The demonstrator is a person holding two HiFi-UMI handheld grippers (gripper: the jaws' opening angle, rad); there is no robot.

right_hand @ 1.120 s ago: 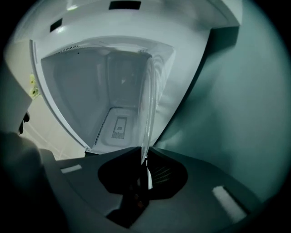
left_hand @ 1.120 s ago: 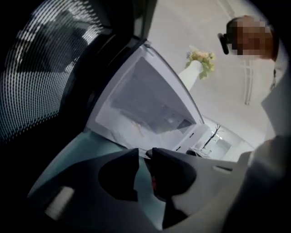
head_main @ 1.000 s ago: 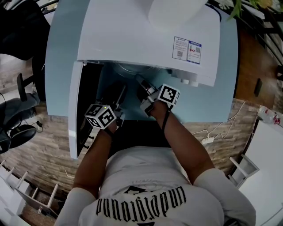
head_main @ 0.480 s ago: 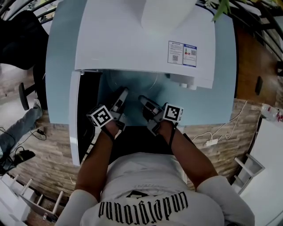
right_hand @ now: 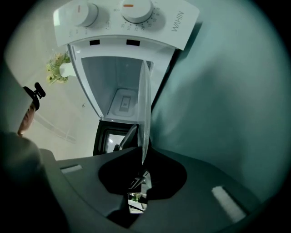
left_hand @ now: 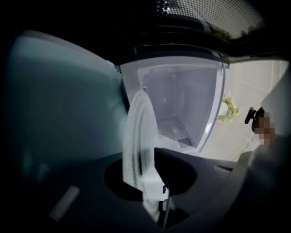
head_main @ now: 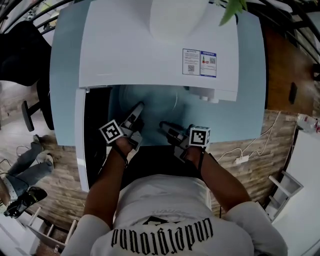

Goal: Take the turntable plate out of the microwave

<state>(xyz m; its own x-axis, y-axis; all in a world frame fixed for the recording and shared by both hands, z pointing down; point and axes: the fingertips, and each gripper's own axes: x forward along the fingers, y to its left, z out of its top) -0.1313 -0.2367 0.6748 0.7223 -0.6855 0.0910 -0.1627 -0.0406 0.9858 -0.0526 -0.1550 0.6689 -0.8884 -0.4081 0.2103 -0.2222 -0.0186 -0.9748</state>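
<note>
The clear glass turntable plate (head_main: 156, 106) hangs level in front of the white microwave (head_main: 150, 45), over the light-blue table. My left gripper (head_main: 136, 113) grips its left rim and my right gripper (head_main: 166, 128) its near-right rim. In the left gripper view the plate (left_hand: 137, 145) runs edge-on between the jaws of the left gripper (left_hand: 150, 182). The right gripper view shows the plate (right_hand: 143, 109) as a thin edge pinched by the right gripper (right_hand: 142, 160). Both pairs of jaws have just been closing on the plate. The empty cavity (right_hand: 119, 86) lies behind it.
The microwave door (head_main: 80, 145) stands open at the left, close to my left arm. The control knobs (right_hand: 136, 9) sit beside the cavity. The blue table (head_main: 250, 100) carries the oven. A white power strip (head_main: 241, 160) lies on the wood floor at right; a person's legs (head_main: 25, 160) are at left.
Both grippers have drawn back from the microwave's opening toward me, bringing the plate with them. The plate now lies outside the cavity, over the table. The left gripper has rolled.
</note>
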